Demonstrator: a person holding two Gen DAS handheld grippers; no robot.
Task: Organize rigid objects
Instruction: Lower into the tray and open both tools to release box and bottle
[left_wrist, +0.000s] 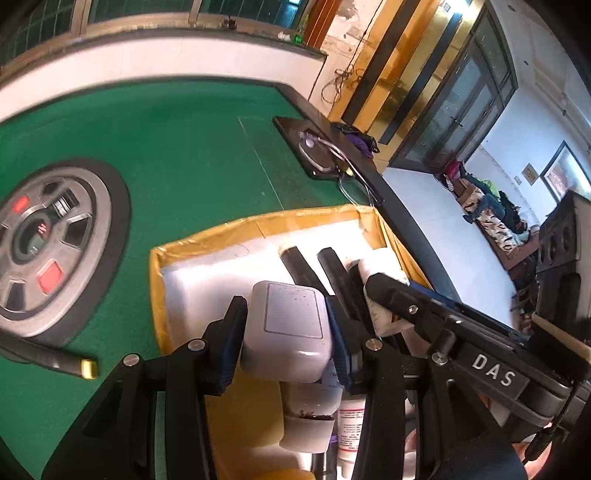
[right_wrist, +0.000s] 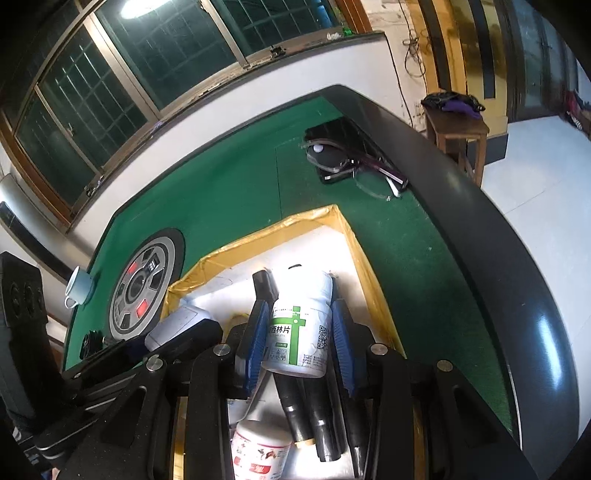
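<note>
The left gripper (left_wrist: 284, 332) is pinching a white rounded charger block (left_wrist: 286, 328) over the yellow-taped box (left_wrist: 157, 295). The right gripper (right_wrist: 300, 341) is clamping a white pill bottle (right_wrist: 300, 332) bearing a green cross.

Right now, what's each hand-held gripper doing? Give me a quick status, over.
Left hand-held gripper shut on white case, right hand-held gripper shut on white pill bottle. Both over yellow-rimmed tray. Black pens lie beneath the bottle.
</note>
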